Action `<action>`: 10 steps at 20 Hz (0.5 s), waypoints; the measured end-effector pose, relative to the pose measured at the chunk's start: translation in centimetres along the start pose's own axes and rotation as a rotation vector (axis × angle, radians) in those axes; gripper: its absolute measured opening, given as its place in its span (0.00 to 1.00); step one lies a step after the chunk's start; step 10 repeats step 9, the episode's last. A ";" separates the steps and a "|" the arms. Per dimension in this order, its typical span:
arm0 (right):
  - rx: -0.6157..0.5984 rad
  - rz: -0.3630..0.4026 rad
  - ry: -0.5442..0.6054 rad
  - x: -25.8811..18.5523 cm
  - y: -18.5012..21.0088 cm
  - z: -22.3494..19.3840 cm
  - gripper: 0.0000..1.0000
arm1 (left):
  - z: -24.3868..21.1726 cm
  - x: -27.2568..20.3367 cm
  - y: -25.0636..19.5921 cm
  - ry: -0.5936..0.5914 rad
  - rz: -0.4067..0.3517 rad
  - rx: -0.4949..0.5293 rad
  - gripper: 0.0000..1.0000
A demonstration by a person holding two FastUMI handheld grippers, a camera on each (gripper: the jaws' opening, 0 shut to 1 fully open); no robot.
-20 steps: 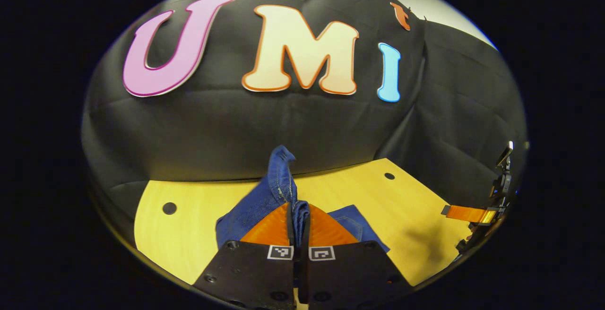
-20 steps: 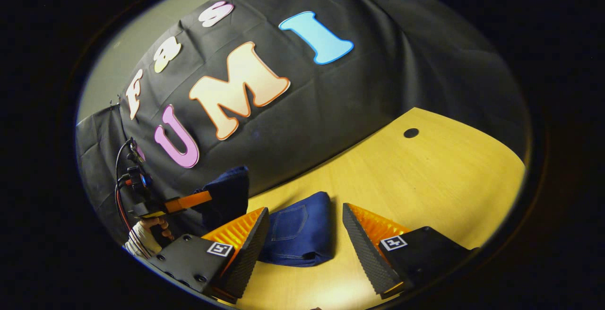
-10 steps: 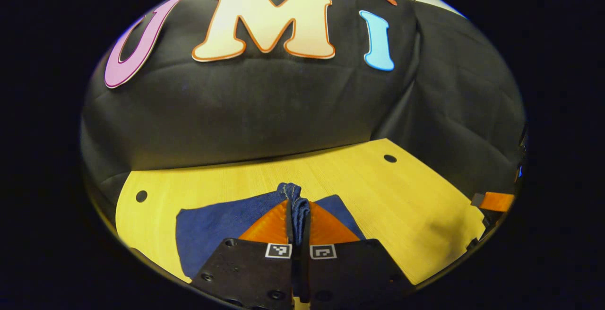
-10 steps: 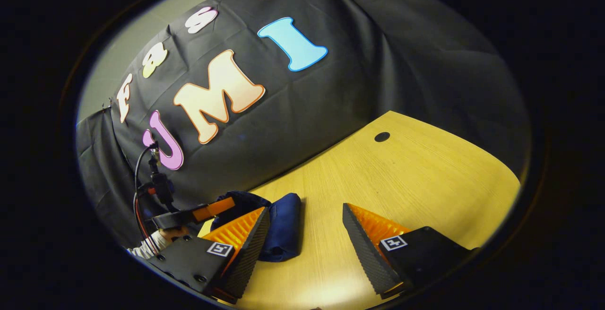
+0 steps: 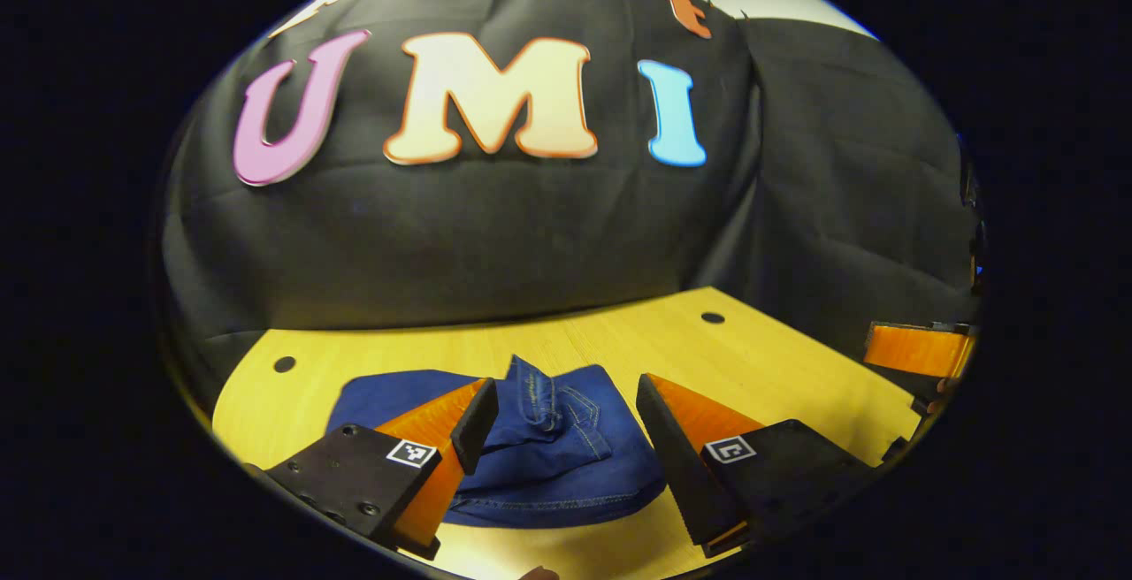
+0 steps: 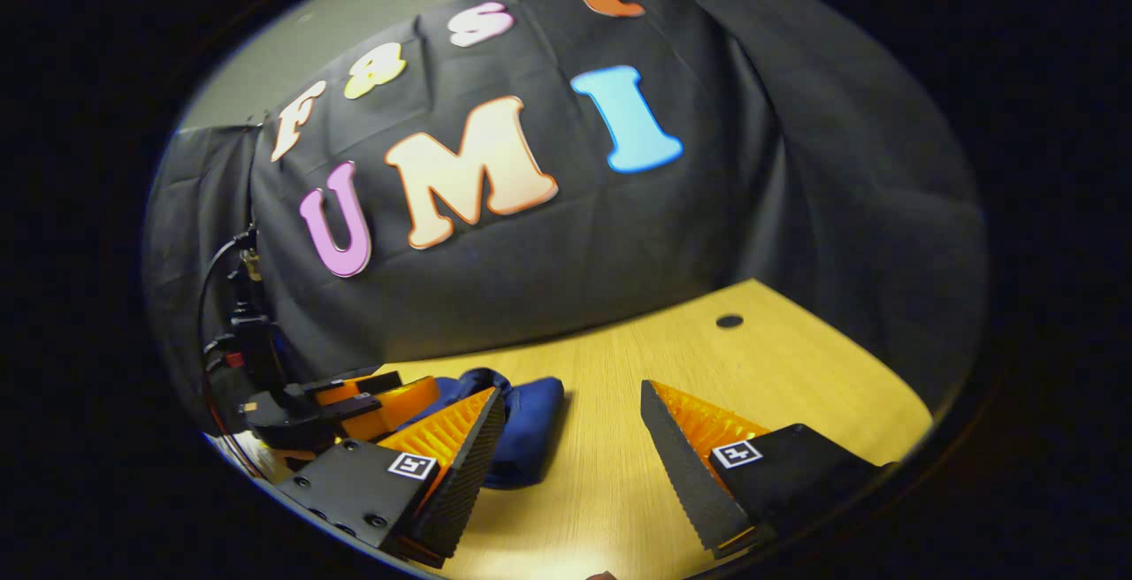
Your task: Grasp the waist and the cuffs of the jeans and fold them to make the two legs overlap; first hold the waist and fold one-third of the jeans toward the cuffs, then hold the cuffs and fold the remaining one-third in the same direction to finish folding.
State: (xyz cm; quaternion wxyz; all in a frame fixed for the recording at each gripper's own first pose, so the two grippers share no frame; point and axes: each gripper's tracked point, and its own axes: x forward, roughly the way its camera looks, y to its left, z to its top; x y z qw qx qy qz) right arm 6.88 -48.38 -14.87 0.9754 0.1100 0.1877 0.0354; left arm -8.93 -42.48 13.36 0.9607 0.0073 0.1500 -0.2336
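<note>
Fingers on my left gripper (image 5: 559, 412) are standing wide apart, straddling the jeans (image 5: 548, 447) without pinching them; the denim is lying free between and just below them. My right gripper (image 6: 566, 430) is hanging with its fingers spread as well, holding nothing, over bare surface (image 6: 796, 368).

From the left, the jeans are sitting directly ahead as a compact bundle, one ridge of cloth poking up near the left finger. From the right gripper view, the bundle (image 6: 522, 425) is lying off to the left, just past that gripper's left finger, with the left gripper beyond it.

I am judging the folding as essentially done, both thirds looking laid over. If anything needs tidying, it is that raised ridge, and my left gripper is plainly the nearer one; the bundle's long axis seems to be running across the left gripper's view.
</note>
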 end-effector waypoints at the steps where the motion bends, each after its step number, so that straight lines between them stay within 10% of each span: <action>1: -0.042 0.006 -0.047 -1.1 1.5 1.0 0.97 | 0.9 -2.0 1.1 -0.027 0.031 0.004 0.95; 10: -0.150 0.048 -0.271 -8.5 12.1 6.0 0.97 | 7.4 -18.7 9.0 -0.229 0.210 -0.004 0.99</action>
